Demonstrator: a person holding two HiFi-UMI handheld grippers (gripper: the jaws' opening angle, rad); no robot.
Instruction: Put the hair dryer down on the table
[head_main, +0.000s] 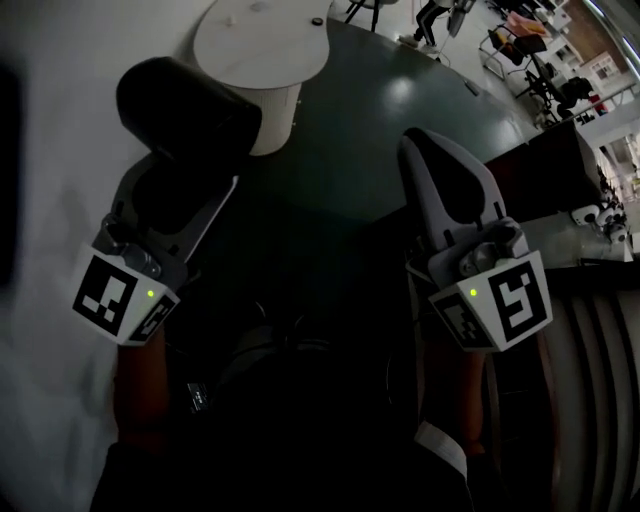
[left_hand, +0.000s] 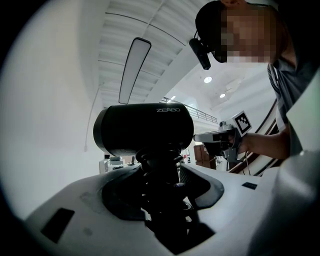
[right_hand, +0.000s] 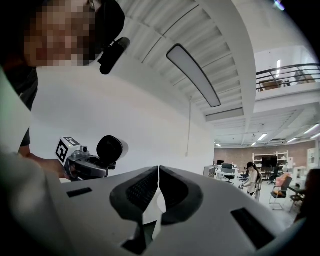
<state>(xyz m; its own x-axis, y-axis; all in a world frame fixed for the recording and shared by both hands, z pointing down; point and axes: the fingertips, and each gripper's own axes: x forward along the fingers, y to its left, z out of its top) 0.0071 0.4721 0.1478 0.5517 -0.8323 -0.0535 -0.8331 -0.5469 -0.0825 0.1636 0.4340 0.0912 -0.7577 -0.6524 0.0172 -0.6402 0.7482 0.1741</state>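
Black plastic fills the left gripper (head_main: 185, 185): its jaws are clamped on the handle of the dryer (head_main: 185, 115), and the barrel rides above them, crosswise to the handle. The dryer hangs in the air at 11 o'clock in the head view. It overlaps the near side of the round pale table (head_main: 225, 50), which sits at 12 o'clock, and is not yet set down.

The job appears to be at the carry-over stage. A clean finish likely means easing the dryer forward toward 12 o'clock until it is over the top, then lowering it until barrel and handle both bear on the wood. Only then should the jaws part. The barrel looks round enough to roll, so laying it on its side, with the handle as a stop, seems the safer choice.

The top's curved rim is the edge to watch, so the dryer should land well inside it. Most of the top looks bare, apart from a small dark item near its 3 o'clock rim, too small to name. A white wall closes in at 9 o'clock. Dark floor (head_main: 380, 120) lies open from 1 to 3 o'clock. The right gripper (head_main: 420, 140) waits at 3 o'clock, well apart, with its jaws together on nothing.
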